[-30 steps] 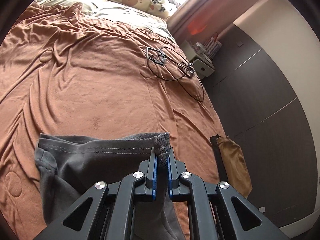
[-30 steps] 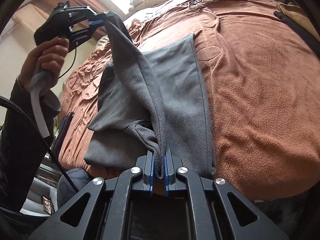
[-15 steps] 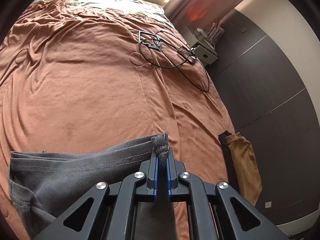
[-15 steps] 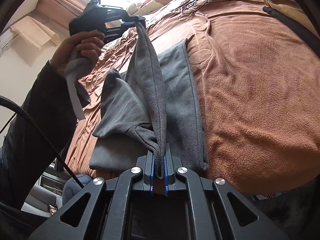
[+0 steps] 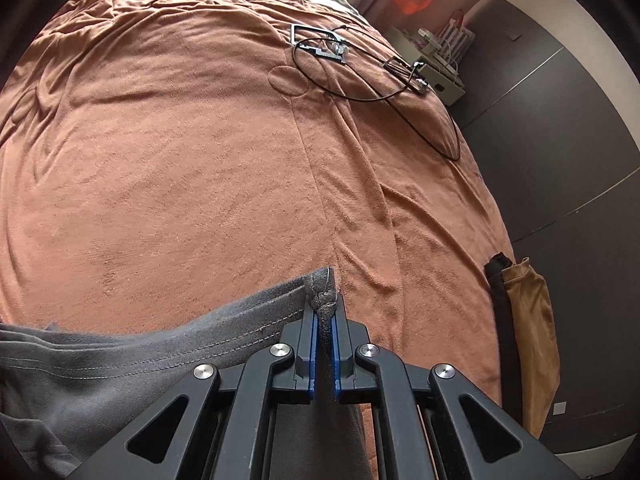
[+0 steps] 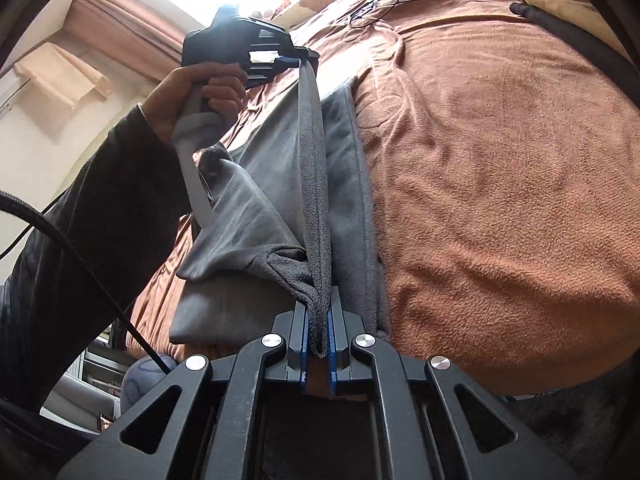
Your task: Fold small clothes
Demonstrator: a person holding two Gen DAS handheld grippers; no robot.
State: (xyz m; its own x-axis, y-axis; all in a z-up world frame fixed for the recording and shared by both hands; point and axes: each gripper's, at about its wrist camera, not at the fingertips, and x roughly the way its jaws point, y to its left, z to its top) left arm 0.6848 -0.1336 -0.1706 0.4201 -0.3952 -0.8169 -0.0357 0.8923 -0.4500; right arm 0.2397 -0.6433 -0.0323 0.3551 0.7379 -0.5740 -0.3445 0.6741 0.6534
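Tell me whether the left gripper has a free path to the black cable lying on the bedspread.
Probably not yet. The left gripper is shut on the grey garment, which the right gripper also clamps. Bare bedspread lies between it and the black cable, but it would drag the cloth.

1. The grey garment (image 5: 100, 380) runs off the lower left edge of the left wrist view.
2. The tan cloth (image 6: 560, 0) is cut off at the upper right of the right wrist view.
3. The items on the white shelf (image 5: 440, 64), upper right, are too small to identify.
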